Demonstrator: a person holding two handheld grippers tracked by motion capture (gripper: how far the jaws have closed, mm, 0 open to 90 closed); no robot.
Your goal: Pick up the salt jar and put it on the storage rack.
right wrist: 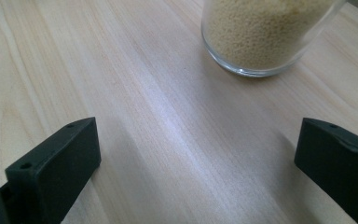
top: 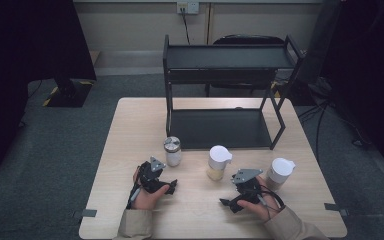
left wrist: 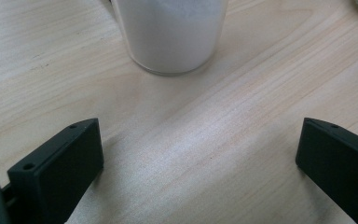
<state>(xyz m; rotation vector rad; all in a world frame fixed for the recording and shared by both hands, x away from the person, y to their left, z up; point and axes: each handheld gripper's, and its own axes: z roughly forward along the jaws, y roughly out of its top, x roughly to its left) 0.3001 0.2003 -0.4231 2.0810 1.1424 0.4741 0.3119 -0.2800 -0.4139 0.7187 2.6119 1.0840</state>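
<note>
A light wooden table (top: 130, 150) is seen from the high view, with a black two-tier shelf (top: 220, 90) at its far side and three jars in a row in front of it. The middle jar (top: 218, 162), white-lidded glass holding yellow grain, is judged fairly heavy, rigid, smooth and breakable, so it would best be taken around the straight wall below the lid. The same is judged of the smaller metal-lidded jar (top: 172, 151) of white powder. A third white-lidded jar (top: 280, 172) stands at the right. The left gripper (top: 166, 186) is held low, jaws spread wide and empty, with the powder jar (left wrist: 170, 35) just ahead. The right gripper (top: 230, 200) is likewise spread and empty, the grain jar (right wrist: 265, 35) ahead and slightly to one side, not touched.
</note>
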